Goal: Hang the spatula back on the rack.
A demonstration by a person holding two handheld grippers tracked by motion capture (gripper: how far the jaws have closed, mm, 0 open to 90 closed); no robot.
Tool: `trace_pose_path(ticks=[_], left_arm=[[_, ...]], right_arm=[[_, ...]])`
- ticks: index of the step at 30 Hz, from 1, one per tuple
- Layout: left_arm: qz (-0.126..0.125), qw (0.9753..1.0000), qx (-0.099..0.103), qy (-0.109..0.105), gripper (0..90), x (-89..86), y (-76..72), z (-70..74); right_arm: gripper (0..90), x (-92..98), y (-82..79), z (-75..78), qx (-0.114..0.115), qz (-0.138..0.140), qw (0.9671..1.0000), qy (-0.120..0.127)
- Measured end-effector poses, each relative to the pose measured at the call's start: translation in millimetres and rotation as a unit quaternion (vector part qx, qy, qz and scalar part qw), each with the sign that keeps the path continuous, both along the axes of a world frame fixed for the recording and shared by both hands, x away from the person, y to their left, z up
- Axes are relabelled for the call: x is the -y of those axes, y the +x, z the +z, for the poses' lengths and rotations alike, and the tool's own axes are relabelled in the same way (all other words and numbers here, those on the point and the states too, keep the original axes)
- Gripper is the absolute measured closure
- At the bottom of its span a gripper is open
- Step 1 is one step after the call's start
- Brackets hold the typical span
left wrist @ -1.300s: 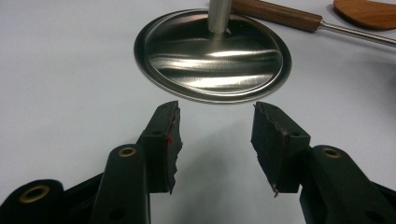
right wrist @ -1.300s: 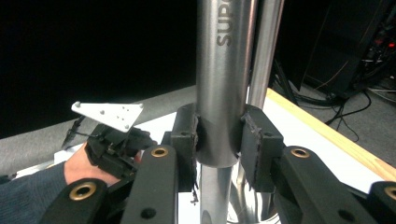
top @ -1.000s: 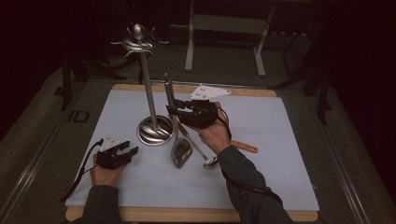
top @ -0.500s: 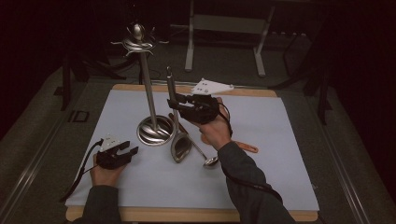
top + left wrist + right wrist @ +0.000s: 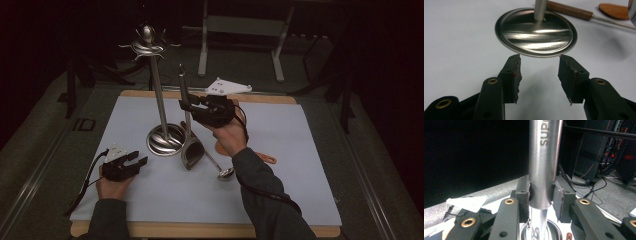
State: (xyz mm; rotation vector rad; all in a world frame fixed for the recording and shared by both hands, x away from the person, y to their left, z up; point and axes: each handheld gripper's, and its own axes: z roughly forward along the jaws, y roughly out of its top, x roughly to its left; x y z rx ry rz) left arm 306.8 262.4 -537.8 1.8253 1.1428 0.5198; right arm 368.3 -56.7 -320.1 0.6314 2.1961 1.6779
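Spatula lifted upright, not yet hung on the stand

High view: my right gripper (image 5: 186,104) holds the spatula (image 5: 187,127) upright beside the stand (image 5: 159,102), hooks above unreached; left gripper view: my left gripper (image 5: 539,72) gapes empty before the stand's base (image 5: 536,32); right gripper view: pads (image 5: 524,192) clamp the steel handle (image 5: 544,162), so I judge hanging remains

The steel handle (image 5: 545,162) carries engraved capitals "SUPO", running lengthwise and cut off at twelve o'clock by the frame edge. Nothing else can be read.
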Motion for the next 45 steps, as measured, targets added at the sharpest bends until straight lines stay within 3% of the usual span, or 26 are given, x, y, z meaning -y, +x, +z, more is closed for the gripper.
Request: trace_pose_path(ticks=[30,45], left_arm=[[0.002,1.0,0.001,-0.006,52.7,-1.5,-0.4,0.1],[0.002,0.9999,0.002,-0.01,52.5,-1.4,-0.5,0.0]], right_arm=[[68.9,-27.8,6.7,17.9,0.004,-0.001,0.9999,-0.01],[68.8,-37.4,13.6,10.4,-0.007,-0.01,0.9997,-0.022]])
